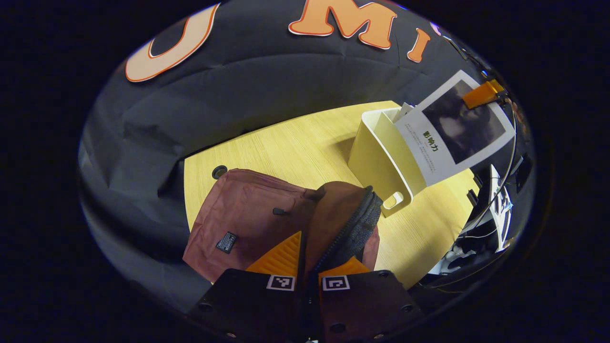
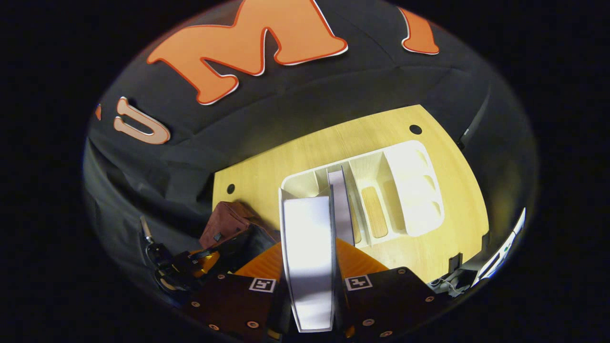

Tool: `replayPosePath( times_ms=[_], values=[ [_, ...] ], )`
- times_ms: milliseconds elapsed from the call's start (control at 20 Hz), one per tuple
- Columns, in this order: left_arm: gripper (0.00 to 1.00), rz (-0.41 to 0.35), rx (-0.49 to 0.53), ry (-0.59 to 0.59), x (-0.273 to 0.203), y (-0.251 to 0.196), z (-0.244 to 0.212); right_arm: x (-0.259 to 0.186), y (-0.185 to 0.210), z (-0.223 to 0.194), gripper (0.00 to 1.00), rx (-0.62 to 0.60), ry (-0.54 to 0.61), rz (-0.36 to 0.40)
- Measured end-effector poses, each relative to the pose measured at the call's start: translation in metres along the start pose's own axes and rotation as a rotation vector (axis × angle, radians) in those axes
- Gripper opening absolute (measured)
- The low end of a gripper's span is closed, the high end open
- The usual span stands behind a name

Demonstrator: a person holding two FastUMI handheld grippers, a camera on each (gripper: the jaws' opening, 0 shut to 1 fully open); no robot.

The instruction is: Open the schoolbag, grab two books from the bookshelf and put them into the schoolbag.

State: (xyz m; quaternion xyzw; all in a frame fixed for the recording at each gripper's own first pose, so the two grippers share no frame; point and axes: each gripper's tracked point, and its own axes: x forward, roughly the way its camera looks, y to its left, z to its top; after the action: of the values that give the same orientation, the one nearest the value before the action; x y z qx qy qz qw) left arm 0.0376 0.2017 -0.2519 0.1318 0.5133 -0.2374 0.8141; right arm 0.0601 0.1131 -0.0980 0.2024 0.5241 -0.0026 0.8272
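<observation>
A maroon schoolbag (image 1: 238, 214) lies on the yellow table (image 1: 295, 143). My left gripper (image 1: 310, 250) is shut on the bag's zipper-edged flap (image 1: 340, 216) and holds it up. To the right, a white bookshelf (image 1: 376, 157) stands on the table. Above it hangs a white book (image 1: 452, 128) with a dark picture, pinched at its top by my right gripper (image 1: 481, 94). In the right gripper view that book (image 2: 310, 247) stands edge-on between the fingers of my right gripper (image 2: 309, 267), over the bookshelf (image 2: 414, 190). A second book (image 2: 340, 200) stands in a shelf slot. The schoolbag (image 2: 228, 221) and left gripper (image 2: 190, 262) show lower left.
Black cloth walls off the table's far side. Round cable holes (image 1: 219, 171) (image 2: 415, 129) sit near the table's back corners. Equipment with cables (image 1: 491, 224) stands past the table's right edge. Bare tabletop lies between the bag and the shelf.
</observation>
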Motion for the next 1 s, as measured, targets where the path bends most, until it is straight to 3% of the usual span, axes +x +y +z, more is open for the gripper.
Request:
replayPosePath(
  times_ms=[200, 700, 1000],
  values=[
    [0.07, 0.039, 0.009, 0.001, -0.007, -0.001, 0.002, -0.011, 0.004, -0.039, 0.37, 0.059, 0.002, 0.105],
    [0.07, 0.127, -0.008, 0.002, -0.024, -0.017, 0.008, 0.032, 0.04, -0.138, 0.37, 0.325, 0.085, 0.38],
    [0.07, 0.126, -0.013, -0.001, -0.031, -0.03, 0.016, 0.076, 0.075, -0.167, 0.37, 0.338, 0.091, 0.432]
  ],
)
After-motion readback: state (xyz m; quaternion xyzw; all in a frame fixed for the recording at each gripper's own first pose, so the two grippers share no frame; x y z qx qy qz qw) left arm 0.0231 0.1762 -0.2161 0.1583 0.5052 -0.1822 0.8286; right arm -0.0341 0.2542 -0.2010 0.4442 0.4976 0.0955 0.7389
